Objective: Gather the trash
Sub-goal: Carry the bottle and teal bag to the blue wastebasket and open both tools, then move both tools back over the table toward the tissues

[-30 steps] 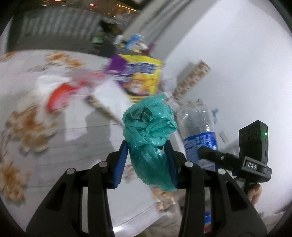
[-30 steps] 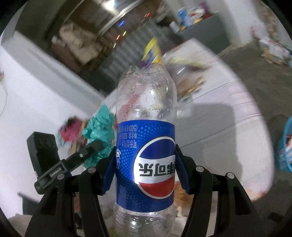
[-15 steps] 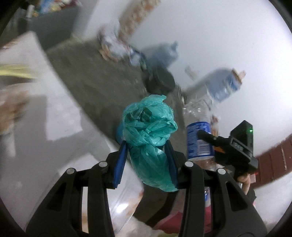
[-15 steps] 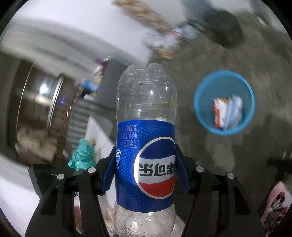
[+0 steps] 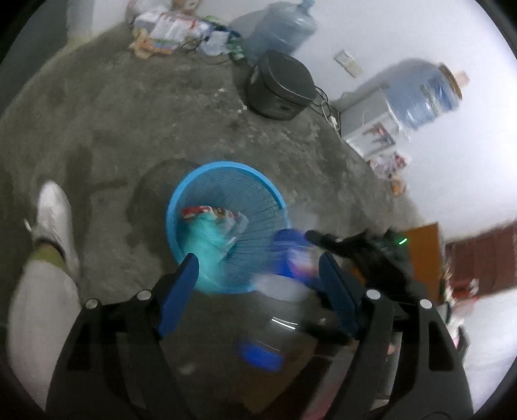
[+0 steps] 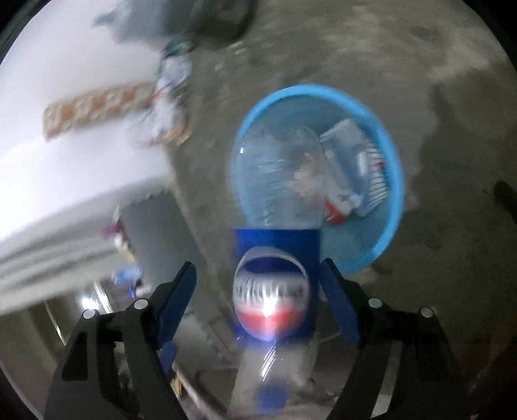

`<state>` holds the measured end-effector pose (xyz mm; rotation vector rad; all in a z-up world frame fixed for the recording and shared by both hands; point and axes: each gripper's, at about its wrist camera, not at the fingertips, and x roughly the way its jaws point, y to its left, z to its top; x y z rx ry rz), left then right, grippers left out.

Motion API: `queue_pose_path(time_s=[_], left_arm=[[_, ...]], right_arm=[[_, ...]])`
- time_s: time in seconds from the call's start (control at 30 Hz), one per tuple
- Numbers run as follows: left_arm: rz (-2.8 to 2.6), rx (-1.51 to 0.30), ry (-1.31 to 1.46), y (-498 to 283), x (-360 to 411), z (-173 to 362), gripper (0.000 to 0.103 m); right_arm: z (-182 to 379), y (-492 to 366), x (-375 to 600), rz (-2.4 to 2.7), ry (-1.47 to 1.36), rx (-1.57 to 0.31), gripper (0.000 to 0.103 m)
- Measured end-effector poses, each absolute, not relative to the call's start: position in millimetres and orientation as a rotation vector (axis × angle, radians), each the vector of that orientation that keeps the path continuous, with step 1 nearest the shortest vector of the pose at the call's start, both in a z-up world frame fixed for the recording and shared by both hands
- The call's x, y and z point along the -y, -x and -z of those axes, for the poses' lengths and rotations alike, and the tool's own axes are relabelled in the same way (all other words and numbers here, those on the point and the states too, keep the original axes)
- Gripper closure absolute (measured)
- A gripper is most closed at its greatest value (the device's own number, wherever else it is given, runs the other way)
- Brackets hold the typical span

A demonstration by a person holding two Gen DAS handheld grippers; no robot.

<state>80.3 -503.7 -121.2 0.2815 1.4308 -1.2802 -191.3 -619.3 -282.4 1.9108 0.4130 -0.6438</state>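
Observation:
My left gripper (image 5: 258, 261) points down over a blue mesh basket (image 5: 226, 166) on the concrete floor. Its jaws are opening and nothing is between the pads. The teal plastic bag (image 5: 206, 245) is a blur dropping into the basket beside a red and white wrapper (image 5: 213, 213). My right gripper (image 6: 258, 266) is opening too. The Pepsi bottle (image 6: 274, 281) is blurred between its pads, clear of the left one, its top over the basket (image 6: 323, 89). In the left wrist view the bottle (image 5: 290, 258) is a blue smear at the basket's right edge.
A person's pale trouser leg and white shoe (image 5: 53, 219) stand left of the basket. Behind it are a black appliance (image 5: 281, 87) with cables, two big water jugs (image 5: 423, 93), a grey cabinet (image 5: 368, 119) and a litter pile (image 5: 174, 26) along the white wall.
Both grippers swung from the table down to the basket on the floor. Both sets of jaws have widened. The teal bag has left the left gripper, and the bottle is loose in the right.

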Motion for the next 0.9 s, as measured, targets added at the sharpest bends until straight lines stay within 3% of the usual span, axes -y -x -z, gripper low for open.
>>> queue_pose_path(time_s=[0.33, 0.9], left_arm=[[1.305, -1.358, -0.197, -91, 462, 103, 0.031], [1.213, -1.03, -0.18, -95, 321, 6, 0.031]], right_arm=[[292, 197, 613, 0.646, -1.841, -0.414, 0.027], [153, 146, 576, 0.47, -1.381, -0.518, 0.027]])
